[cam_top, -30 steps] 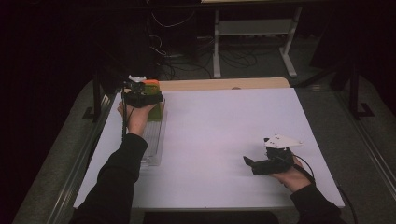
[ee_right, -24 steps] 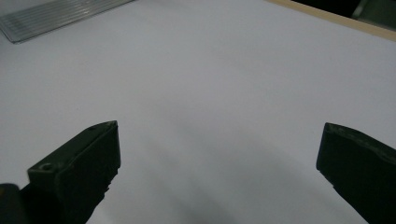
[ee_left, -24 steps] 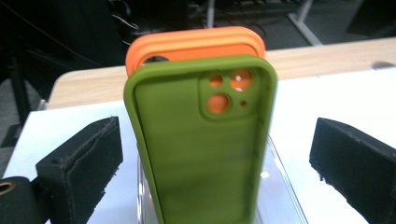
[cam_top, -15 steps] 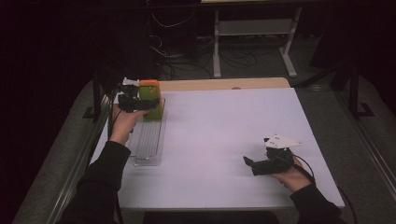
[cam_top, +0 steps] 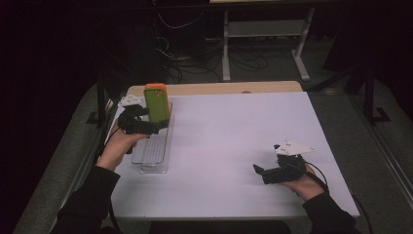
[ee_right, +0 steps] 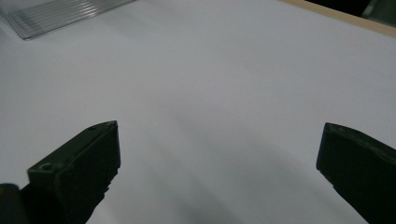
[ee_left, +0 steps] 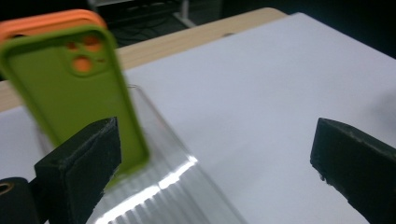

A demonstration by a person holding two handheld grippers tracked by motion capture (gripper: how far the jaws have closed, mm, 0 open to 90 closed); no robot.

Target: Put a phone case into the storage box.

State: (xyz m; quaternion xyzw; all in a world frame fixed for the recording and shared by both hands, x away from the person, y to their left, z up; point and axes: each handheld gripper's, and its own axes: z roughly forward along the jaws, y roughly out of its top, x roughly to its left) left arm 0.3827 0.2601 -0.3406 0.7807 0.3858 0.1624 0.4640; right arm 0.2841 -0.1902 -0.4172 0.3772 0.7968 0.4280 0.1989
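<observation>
At far left, your left gripper [cam_top: 155, 126], jaws wide apart, sits beside green and orange phone cases [cam_top: 157, 101] standing upright in the clear ridged rack [cam_top: 152, 155]. They look light, flexible and slightly grippy; pinch the long edges. No writing is legible. At right, your right gripper [cam_top: 257, 169] rests open on the white table [cam_top: 234, 136].

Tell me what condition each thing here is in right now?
Green phone case: upright in the rack, orange case behind it.
Clear rack: flat on the table, other slots empty.
Left claw: open, beside the case.
Right claw: open, empty.
</observation>
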